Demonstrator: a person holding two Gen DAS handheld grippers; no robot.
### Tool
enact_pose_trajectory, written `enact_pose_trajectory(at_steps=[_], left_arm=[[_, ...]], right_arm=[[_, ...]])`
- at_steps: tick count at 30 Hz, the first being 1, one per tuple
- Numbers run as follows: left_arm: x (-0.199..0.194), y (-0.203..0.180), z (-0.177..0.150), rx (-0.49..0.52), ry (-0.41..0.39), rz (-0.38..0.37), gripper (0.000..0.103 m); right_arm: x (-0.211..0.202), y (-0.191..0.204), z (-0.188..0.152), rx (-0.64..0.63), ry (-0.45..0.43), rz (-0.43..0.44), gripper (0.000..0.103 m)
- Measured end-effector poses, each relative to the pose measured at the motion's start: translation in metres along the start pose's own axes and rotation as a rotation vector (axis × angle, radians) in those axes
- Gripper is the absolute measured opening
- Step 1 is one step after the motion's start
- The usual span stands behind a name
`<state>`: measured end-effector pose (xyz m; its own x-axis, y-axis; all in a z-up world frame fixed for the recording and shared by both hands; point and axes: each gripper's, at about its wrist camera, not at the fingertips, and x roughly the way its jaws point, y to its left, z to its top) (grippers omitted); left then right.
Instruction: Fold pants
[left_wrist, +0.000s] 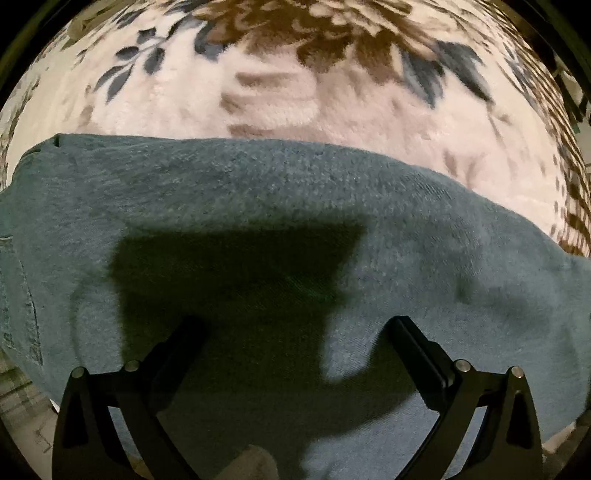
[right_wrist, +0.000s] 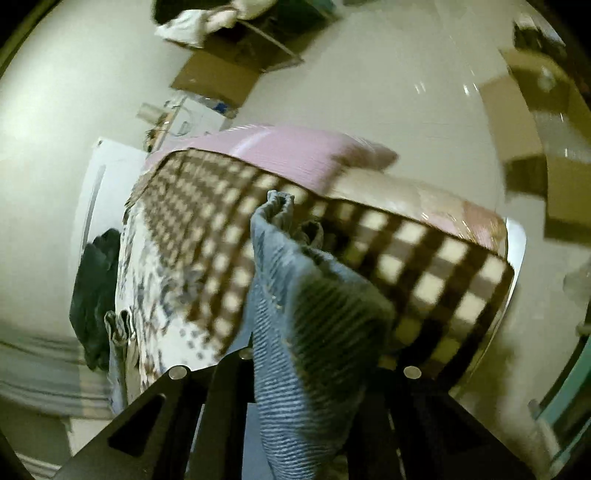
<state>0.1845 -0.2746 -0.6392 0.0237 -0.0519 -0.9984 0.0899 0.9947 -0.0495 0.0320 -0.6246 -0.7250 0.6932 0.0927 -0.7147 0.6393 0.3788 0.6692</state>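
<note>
The blue-grey pants (left_wrist: 280, 206) lie spread across a flower-patterned blanket (left_wrist: 295, 107) in the left wrist view. My left gripper (left_wrist: 295, 332) is open just above the pants, its fingers (left_wrist: 417, 350) wide apart with nothing between them. In the right wrist view my right gripper (right_wrist: 299, 369) is shut on a bunched end of the pants (right_wrist: 295, 314), lifted above the bed; the cloth stands up and covers the fingertips.
The bed has a brown checked blanket (right_wrist: 406, 258) and a pink sheet (right_wrist: 280, 147) at its far end. Dark clothes (right_wrist: 96, 295) hang off the bed's left side. Cardboard boxes (right_wrist: 221, 74) and clutter sit on the pale floor beyond.
</note>
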Motion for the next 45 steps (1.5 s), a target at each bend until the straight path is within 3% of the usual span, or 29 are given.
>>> enact_pose_trajectory(at_steps=[8,15,25,34,39,42,43,44,45], left_arm=[[-0.036,0.028,-0.005,-0.001,-0.083,-0.018,0.103],[-0.065,0.073,-0.002,-0.003,-0.154,-0.039,0.103],[-0.093,0.168,-0.008,-0.103,-0.189,-0.037,0.103],[-0.095,0.265,-0.038,-0.273,-0.175,-0.014,0.103],[-0.088,0.303,-0.052,-0.354,-0.159,-0.007,0.103],[-0.089,0.321,-0.058,-0.399,-0.151,-0.028,0.103],[-0.091,0.325,-0.060,-0.407,-0.153,-0.037,0.103],[-0.095,0.329,-0.062,-0.417,-0.158,-0.050,0.103],[-0.097,0.331,-0.062,-0.421,-0.164,-0.060,0.103]], right_arm=[[-0.028,0.085,-0.025,-0.138,-0.014,0.034,0.010],[-0.032,0.166,-0.081,-0.339,0.032,0.084,0.010],[0.003,0.240,-0.209,-0.549,0.178,0.108,0.010],[0.050,0.266,-0.338,-0.750,0.341,0.113,0.009],[0.076,0.265,-0.401,-0.863,0.427,0.064,0.010],[0.098,0.261,-0.431,-0.956,0.485,-0.033,0.019],[0.102,0.262,-0.438,-0.987,0.506,-0.058,0.030],[0.106,0.263,-0.443,-1.004,0.552,-0.059,0.051],[0.108,0.264,-0.448,-1.015,0.600,-0.052,0.061]])
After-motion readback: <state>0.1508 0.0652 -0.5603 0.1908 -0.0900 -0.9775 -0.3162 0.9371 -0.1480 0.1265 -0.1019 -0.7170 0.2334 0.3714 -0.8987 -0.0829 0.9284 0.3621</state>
